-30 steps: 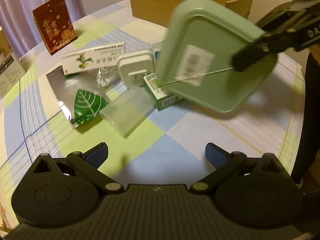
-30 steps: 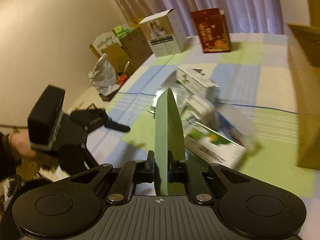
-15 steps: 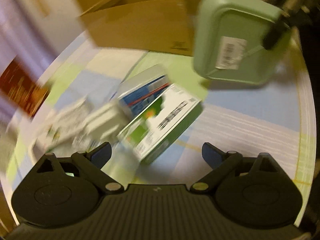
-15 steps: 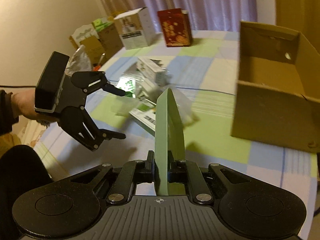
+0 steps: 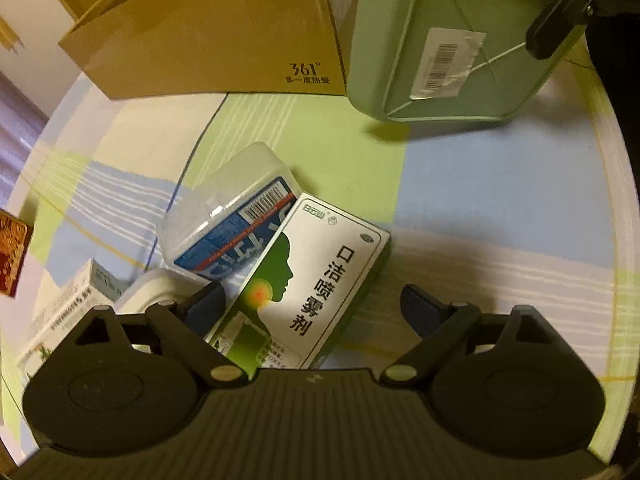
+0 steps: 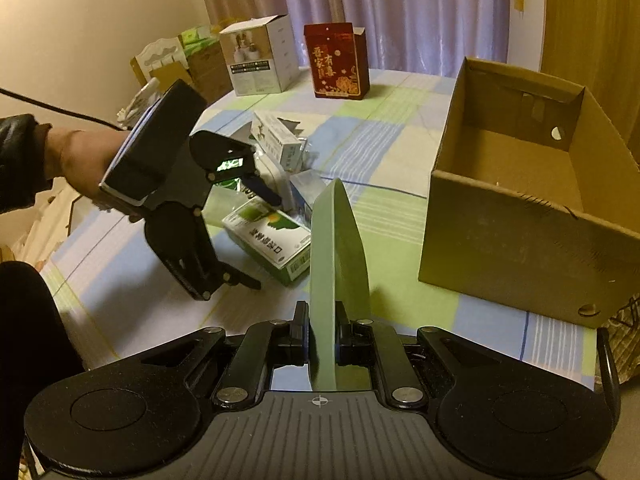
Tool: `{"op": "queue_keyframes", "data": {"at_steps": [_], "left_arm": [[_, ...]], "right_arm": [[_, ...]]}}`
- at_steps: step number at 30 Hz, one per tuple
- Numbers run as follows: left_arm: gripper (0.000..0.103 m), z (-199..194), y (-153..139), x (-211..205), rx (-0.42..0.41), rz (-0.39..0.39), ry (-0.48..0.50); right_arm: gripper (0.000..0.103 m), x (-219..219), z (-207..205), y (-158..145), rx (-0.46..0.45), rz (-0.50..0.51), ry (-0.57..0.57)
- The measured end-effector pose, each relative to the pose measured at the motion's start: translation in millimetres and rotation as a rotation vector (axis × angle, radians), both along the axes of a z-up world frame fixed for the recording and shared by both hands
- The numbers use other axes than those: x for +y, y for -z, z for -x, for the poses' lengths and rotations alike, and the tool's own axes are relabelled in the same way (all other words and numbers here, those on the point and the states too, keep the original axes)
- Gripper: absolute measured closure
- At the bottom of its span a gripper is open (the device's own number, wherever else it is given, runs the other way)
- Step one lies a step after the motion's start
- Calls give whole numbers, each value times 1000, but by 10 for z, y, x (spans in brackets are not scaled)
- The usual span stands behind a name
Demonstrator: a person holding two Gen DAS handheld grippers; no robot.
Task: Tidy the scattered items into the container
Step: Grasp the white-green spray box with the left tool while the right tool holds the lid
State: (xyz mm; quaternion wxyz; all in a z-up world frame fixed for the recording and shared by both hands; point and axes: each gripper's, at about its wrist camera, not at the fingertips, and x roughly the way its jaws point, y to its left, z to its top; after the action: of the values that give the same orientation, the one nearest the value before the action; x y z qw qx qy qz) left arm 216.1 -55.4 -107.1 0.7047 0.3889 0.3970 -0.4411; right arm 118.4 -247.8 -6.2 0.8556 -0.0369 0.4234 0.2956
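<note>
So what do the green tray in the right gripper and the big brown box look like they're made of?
The green tray looks like moulded plastic with a smooth matte finish: rounded corners, a raised rim and a barcode sticker on its underside. The right gripper clamps its edge. The brown box looks like plain corrugated cardboard: dull, with rough cut edges, punched holes and fold lines.

Checked tablecloth [image 6: 384, 148]; cardboard box [image 6: 520, 236], cartons [image 5: 312, 280]

lid [image 5: 460, 40]: smooth matt green plastic | box [image 6: 520, 216]: rough brown cardboard | tablecloth [image 5: 480, 184]: checked cloth
</note>
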Motion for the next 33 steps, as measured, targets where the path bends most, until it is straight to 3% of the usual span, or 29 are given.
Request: {"op": "queue_keyframes", "data": {"at_steps": [6,13,18,19,23,33], "left_arm": [[15,211,-165,60,132,25,-24],[17,131,-44,15,52,-15,-33],[33,-26,61,11,109,-42,-65],[43,-38,52,25,121,-37,-81],[51,-8,34,29,165,-46,-105],[52,193,76,31,187,-18,-239]], "right_arm": [[90,-3,-8,20,-9,-23,0],[90,-27,23,32,-6,-42,23],[90,-55,32,39,-5,-38,32],[90,-63,30,39,-6,-38,34],[90,-83,23,28,-10,-37,36],[90,-49,41,45,-24,-24,35]]}}
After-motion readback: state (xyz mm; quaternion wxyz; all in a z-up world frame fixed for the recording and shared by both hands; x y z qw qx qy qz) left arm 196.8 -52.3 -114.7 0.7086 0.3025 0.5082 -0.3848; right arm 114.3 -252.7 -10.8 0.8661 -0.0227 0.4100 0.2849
